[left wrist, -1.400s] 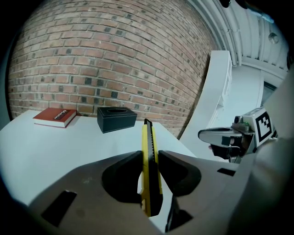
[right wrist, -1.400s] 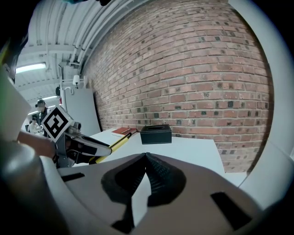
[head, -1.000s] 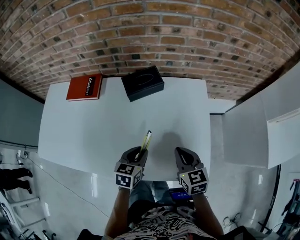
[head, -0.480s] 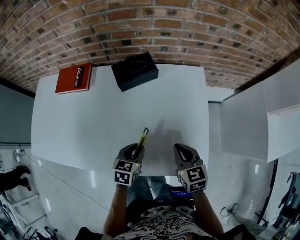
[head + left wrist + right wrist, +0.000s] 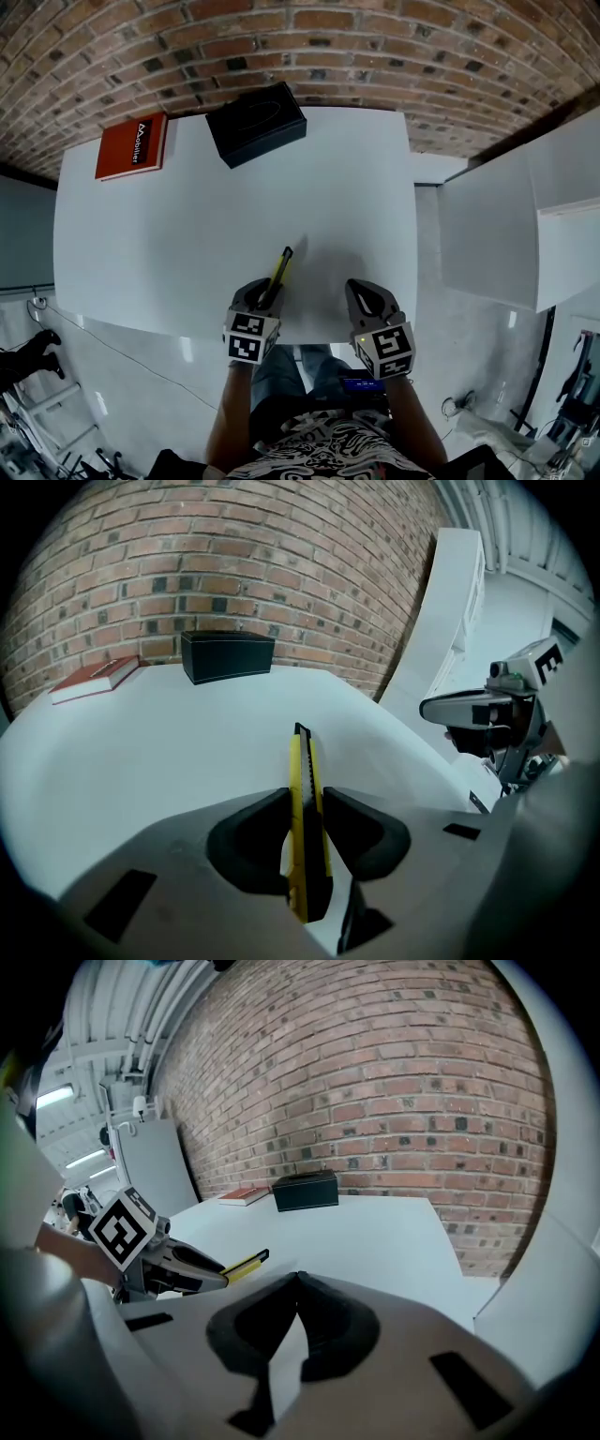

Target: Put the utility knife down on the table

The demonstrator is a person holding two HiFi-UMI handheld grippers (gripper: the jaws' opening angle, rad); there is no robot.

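A yellow and black utility knife point(image 5: 302, 799) is clamped edge-up between the jaws of my left gripper point(image 5: 307, 817), its tip pointing away over the white table point(image 5: 187, 234). From above, the knife point(image 5: 278, 270) sticks forward out of the left gripper point(image 5: 264, 298) near the table's front edge. In the right gripper view the knife point(image 5: 246, 1264) shows at the left, held by the other gripper. My right gripper point(image 5: 361, 298) hovers at the table's front edge, a hand's width to the right. Its jaws point(image 5: 296, 1283) meet at the tips with nothing between them.
A black box point(image 5: 255, 123) stands at the table's far edge, with a red book point(image 5: 132, 146) to its left. A brick wall point(image 5: 309, 47) runs behind the table. A white cabinet point(image 5: 506, 225) stands to the right.
Both grippers and the knife have drawn back towards the table's front edge. The left gripper has kept its hold on the knife; the right gripper has stayed shut.
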